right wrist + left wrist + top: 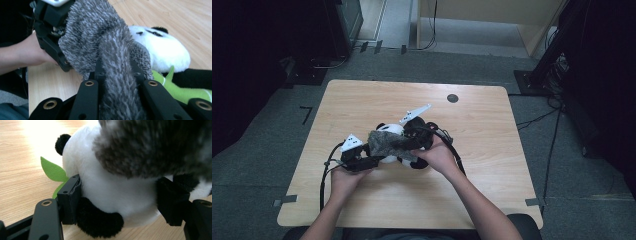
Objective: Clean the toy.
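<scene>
Item: plush panda (393,131), lying on the tabletop (362,100) near its middle, between your hands. Your left claw (120,202) clamps the panda's white body, one pad on each flank.
Item: grey furry cloth (393,142), draped over the panda. Your right claw (117,75) is pressed together, pinching a fold of it.
Item: green felt leaf (53,172), at the panda's side.
</scene>
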The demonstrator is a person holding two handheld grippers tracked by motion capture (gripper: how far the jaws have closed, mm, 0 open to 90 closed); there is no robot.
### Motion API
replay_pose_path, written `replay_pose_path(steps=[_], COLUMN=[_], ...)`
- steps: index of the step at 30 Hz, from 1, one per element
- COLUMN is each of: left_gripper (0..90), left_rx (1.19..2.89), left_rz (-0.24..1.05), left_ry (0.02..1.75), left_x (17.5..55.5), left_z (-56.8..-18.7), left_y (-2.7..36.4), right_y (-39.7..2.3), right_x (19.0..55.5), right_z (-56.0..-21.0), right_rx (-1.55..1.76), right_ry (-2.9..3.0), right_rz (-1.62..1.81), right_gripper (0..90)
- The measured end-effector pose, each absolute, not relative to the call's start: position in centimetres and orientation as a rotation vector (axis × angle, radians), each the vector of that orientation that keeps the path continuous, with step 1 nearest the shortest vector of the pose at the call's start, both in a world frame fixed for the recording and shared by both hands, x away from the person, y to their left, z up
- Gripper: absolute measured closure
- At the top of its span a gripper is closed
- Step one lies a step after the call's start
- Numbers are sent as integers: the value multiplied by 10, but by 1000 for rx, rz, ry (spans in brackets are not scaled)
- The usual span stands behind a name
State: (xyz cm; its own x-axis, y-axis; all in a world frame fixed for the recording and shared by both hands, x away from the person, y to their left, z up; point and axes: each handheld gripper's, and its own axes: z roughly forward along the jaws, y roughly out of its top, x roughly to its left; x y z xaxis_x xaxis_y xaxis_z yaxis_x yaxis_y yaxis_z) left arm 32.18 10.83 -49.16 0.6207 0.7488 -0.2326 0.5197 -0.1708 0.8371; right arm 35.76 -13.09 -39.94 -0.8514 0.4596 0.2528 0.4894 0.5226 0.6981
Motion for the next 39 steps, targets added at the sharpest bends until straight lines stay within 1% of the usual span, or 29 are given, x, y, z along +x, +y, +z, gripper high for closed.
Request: replay_pose_path(steps=[8, 13, 14, 20, 31, 39], left_gripper=[306, 308, 308, 308, 307, 305], left_rx=[1846, 1849, 1847, 1855, 1866, 1864], left_rz=[285, 285, 287, 289, 289, 293], left_ry=[1023, 1024, 1023, 1019, 1016, 1016], left_x=[322, 321, 321, 321, 320, 319], left_z=[-492, -492, -492, -492, -493, -493], left_y=[108, 108, 108, 108, 108, 108], right_y=[-143, -159, -168, -190, -219, -240], right_x=[351, 346, 345, 345, 347, 343], right_z=[-401, -401, -401, -401, -405, -418], right_rx=[-792, -814, -831, -905, -1010, -1078], right_ry=[-2747, -2739, -2733, -2713, -2725, -2724], right_rz=[-1205, -1190, -1194, -1205, -1193, -1164], right_gripper=[762, 762, 762, 761, 761, 760])
